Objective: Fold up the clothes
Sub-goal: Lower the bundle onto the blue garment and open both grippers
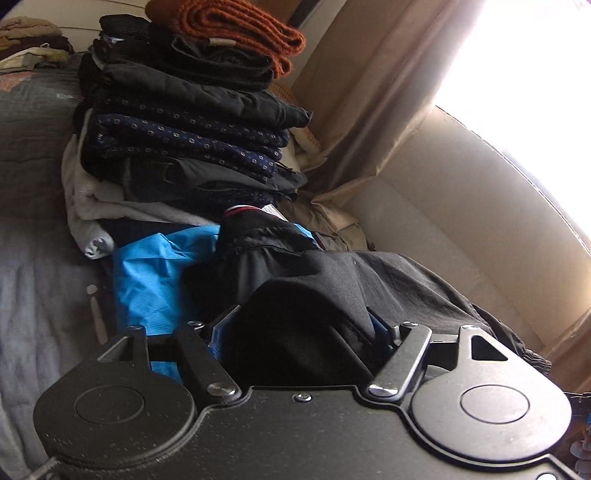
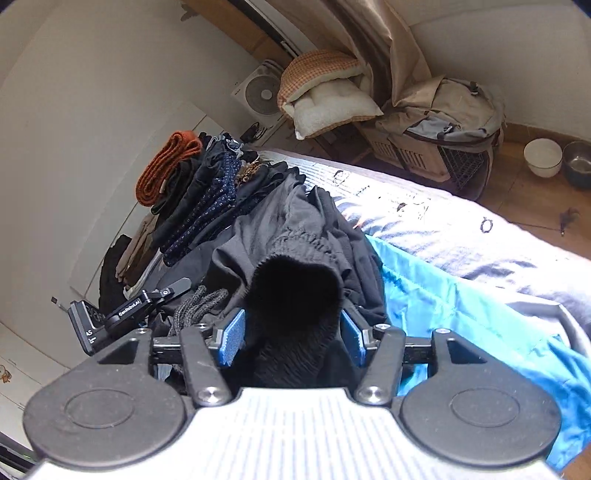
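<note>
Left wrist view: left claw [image 1: 299,328] released, pads apart around a bulge of black garment [image 1: 369,280] lying on the bed [image 1: 33,266], apparently just set down. Stack of folded clothes [image 1: 184,122] close ahead, blue fabric [image 1: 155,277] beneath.

Right wrist view: right claw [image 2: 293,332] likewise spread, dark waistband [image 2: 295,280] loose between pads. Backpack [image 2: 443,110] and bowls [image 2: 543,157] well clear.

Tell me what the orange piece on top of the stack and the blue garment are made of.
Orange piece: looks like wool or acrylic knit, matte, with ribbed loops showing. Blue garment: likely thin synthetic, nylon-like, with a slight sheen and crisp creases.
</note>
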### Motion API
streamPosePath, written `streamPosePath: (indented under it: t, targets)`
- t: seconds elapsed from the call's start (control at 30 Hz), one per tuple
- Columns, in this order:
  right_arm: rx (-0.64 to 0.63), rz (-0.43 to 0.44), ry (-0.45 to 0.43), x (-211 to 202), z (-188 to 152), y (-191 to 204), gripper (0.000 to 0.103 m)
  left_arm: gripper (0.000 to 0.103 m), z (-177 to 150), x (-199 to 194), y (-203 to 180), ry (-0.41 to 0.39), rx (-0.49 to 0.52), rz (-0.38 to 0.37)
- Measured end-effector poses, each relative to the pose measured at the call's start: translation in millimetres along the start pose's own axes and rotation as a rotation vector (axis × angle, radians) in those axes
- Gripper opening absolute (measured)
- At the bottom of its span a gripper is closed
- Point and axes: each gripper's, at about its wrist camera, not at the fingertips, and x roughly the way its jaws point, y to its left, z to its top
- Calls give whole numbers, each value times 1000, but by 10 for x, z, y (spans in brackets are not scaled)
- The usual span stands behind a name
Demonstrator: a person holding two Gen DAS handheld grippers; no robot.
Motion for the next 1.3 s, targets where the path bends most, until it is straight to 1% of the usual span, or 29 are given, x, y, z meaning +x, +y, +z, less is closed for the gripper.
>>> streamPosePath:
  t: [0.03,0.1,0.17,0.23,0.3,0.37,0.4,0.5,0.57,0.63,0.73,0.83,0.93,1.0,1.1,1.2,1.3]
  targets:
    - [-16,-12,-14,-99,5,-1,56,77,1,-86,-6,-2,21,27]
    - [-48,-25,-66,-278,27,-2,56,78,28,-209,14,-11,37,73]
    - [-95,-27,-123,-420,63,72,56,78,56,-376,45,-58,26,116]
    - [-166,17,-161,-475,76,243,56,77,9,-568,-75,-98,43,112]
    - [-231,79,-176,-445,70,427,57,78,-47,-764,-214,-136,64,100]
    - [-302,103,-176,-345,52,622,58,78,-164,-859,-489,-158,91,36]
    - [-352,93,-172,-268,37,729,59,78,-226,-899,-635,-168,106,0]
    - [-458,53,-156,10,19,922,59,78,-453,-815,-975,-164,77,-110]
    - [-436,51,-129,191,46,899,59,77,-639,-672,-1150,-132,82,-164]
    - [-396,48,-99,360,73,843,59,76,-813,-503,-1268,-81,107,-168]
    - [-379,15,-49,539,35,702,59,75,-1045,-287,-1298,1,146,-120]
    - [-366,-28,-7,642,-4,489,59,75,-1161,-142,-1177,59,158,-76]
    - [-307,-1,13,650,-19,281,59,75,-1174,-137,-1117,60,165,-57]
    - [-312,15,8,624,-47,250,58,75,-1143,-224,-1108,53,164,-47]
    - [-319,14,-2,553,-70,294,58,76,-1097,-359,-1173,38,183,-33]
    - [-326,6,-46,377,-59,435,59,76,-1066,-471,-1261,30,198,-12]
    - [-393,-56,-73,217,-135,615,59,79,-1105,-636,-1366,6,203,11]
